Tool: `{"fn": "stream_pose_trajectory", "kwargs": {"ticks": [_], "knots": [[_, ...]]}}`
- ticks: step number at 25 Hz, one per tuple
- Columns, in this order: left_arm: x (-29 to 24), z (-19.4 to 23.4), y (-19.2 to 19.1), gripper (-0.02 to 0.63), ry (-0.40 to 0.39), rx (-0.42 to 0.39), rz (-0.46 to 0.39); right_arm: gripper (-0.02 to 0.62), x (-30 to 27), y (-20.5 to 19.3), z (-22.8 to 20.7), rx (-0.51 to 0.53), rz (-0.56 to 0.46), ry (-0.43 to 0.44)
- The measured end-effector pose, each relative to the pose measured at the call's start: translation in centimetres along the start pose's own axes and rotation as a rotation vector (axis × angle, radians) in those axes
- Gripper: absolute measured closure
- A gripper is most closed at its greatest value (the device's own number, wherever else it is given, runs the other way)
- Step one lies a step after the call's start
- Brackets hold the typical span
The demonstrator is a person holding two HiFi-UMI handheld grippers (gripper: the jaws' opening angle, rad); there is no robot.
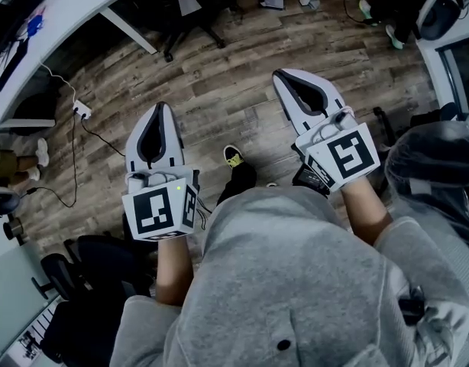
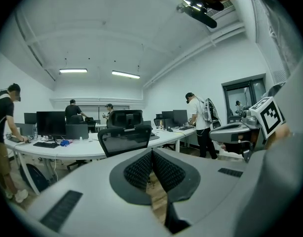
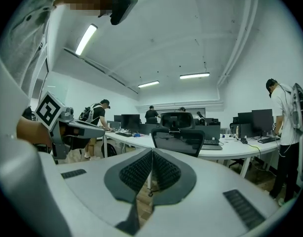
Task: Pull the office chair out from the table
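Observation:
A black mesh-backed office chair with a headrest stands tucked at a long white table, straight ahead and some way off. The right gripper view shows the same chair at the table. From the head view, the chair's base shows at the top, beside the table's edge. My left gripper and right gripper are held side by side over the wooden floor, both shut and empty. In each gripper view the pads meet: left gripper, right gripper.
Several people stand or sit at desks with monitors behind the chair. A power strip with cables lies on the floor at left. Another black chair is close at my lower left, and more chairs and shoes at the upper right.

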State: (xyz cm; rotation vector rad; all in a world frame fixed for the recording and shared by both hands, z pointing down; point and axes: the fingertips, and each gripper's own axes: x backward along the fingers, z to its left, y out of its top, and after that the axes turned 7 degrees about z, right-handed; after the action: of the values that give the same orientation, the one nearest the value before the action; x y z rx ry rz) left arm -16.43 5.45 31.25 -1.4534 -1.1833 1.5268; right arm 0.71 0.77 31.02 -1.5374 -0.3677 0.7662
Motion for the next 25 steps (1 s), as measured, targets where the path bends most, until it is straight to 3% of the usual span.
{"fn": "stream_pose_trajectory", "kwargs": {"ticks": [25], "knots": [[-6.3, 5.9, 2.3, 0.595, -0.078, -0.018, -0.025, 0.566, -8.6, 3.0, -1.6, -0.030, -0.024, -0.049]]}}
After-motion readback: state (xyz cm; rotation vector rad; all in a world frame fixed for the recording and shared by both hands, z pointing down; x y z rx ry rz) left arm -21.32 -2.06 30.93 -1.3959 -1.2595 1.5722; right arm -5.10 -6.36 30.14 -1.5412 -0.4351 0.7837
